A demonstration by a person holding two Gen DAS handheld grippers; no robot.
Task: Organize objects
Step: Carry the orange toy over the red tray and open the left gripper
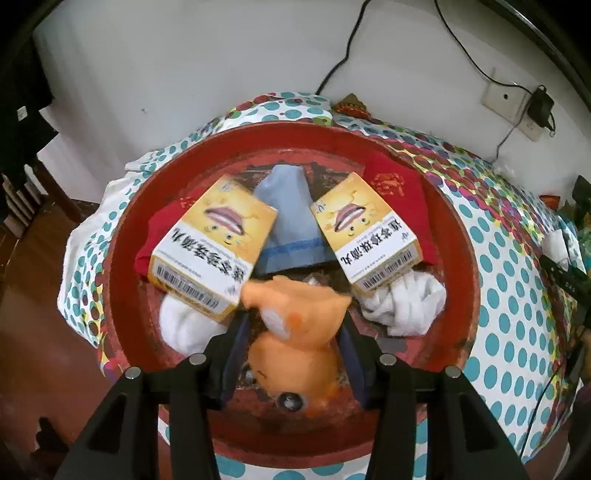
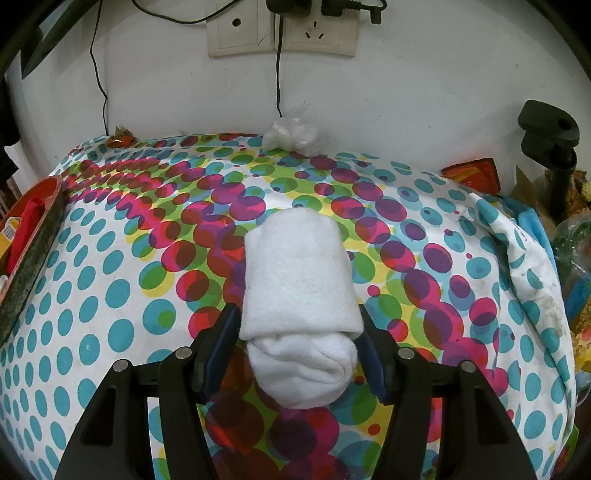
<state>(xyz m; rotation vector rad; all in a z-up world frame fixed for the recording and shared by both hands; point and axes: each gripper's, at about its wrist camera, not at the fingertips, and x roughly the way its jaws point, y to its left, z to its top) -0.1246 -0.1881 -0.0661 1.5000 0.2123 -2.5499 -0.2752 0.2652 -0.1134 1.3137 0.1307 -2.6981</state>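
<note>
In the left wrist view my left gripper (image 1: 291, 325) is shut on an orange plush toy (image 1: 295, 332), held upside down over a round red tray (image 1: 122, 236). The tray holds two yellow medicine boxes (image 1: 214, 243) (image 1: 369, 232), a blue-grey pouch (image 1: 288, 225), red cloth (image 1: 395, 181) and white rolled socks (image 1: 402, 306). In the right wrist view my right gripper (image 2: 299, 325) is shut on a white rolled sock (image 2: 299, 288) just above the spotted tablecloth (image 2: 110, 295).
The red tray's edge (image 2: 33, 236) shows at the far left of the right wrist view. A crumpled plastic bag (image 2: 291, 133) lies by the wall under the sockets (image 2: 280, 33). Cables hang down the wall. A black clamp (image 2: 550, 147) and clutter stand at the right.
</note>
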